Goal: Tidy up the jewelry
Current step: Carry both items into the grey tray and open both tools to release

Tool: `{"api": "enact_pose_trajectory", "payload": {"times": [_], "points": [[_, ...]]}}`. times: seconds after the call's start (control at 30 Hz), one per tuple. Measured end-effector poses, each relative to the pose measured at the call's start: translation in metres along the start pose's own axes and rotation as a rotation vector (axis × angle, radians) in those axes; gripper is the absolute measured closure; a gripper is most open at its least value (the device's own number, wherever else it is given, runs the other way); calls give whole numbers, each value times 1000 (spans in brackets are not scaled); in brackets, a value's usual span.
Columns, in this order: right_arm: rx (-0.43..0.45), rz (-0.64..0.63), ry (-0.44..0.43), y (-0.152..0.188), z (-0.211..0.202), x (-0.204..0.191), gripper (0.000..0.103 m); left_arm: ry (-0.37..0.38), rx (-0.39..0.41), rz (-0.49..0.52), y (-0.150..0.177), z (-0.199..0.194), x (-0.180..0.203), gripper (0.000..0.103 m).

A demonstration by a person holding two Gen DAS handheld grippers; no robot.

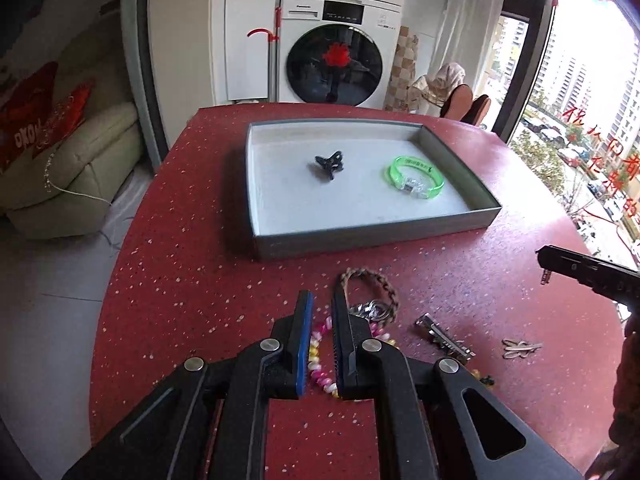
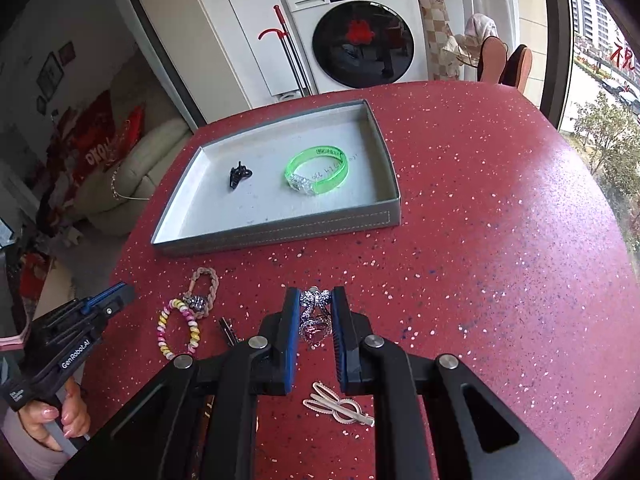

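A grey tray [image 1: 372, 236] [image 2: 280, 232] on the red table holds a black hair clip [image 1: 330, 164] [image 2: 239, 174] and a green bangle [image 1: 416, 178] [image 2: 316, 174]. My left gripper [image 1: 320, 300] [image 2: 116, 292] is nearly closed and holds nothing, above a pastel bead bracelet [image 1: 320, 364] [image 2: 178, 330] beside a braided band [image 1: 372, 292] [image 2: 202, 288]. My right gripper [image 2: 316, 300] [image 1: 546, 260] is shut on a rhinestone bow brooch with a heart pendant [image 2: 315, 314], held above the table. A dark barrette [image 1: 442, 336] [image 2: 227, 330] and a pale clip [image 1: 520, 348] [image 2: 336, 402] lie on the table.
The red speckled table [image 2: 500, 240] is round, with its edge curving on both sides. A washing machine [image 1: 336, 52], a sofa [image 1: 76, 176] and a window [image 1: 580, 120] stand beyond it.
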State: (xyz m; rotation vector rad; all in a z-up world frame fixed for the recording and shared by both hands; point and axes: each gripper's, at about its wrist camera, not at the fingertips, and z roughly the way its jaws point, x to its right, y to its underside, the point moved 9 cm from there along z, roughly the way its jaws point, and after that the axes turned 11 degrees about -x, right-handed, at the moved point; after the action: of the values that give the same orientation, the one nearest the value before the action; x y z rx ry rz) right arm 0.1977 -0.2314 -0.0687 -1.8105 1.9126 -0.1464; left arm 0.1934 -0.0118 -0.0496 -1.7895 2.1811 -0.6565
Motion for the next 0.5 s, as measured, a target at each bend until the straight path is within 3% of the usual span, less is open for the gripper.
{"api": "enact_pose_trajectory", "payload": {"times": [0.17,0.2,0.23,0.27,0.5], "points": [[-13,14,-14,12,5,4,86,-16,-70,-33,25,22,-7,71],[-13,15,-15,13,5,5,86,-24,-71,-39,27,23,-8,35],[-13,17,-15,14,5,5,86,-39,-71,-52,29,25,-12,7],[-12,19,-16,15,5,6,86,-62,-48,-71,30,23,-17,0],[-12,33,-24,19,6,8,86,-121,-70,-14,22,31,-21,0]]}}
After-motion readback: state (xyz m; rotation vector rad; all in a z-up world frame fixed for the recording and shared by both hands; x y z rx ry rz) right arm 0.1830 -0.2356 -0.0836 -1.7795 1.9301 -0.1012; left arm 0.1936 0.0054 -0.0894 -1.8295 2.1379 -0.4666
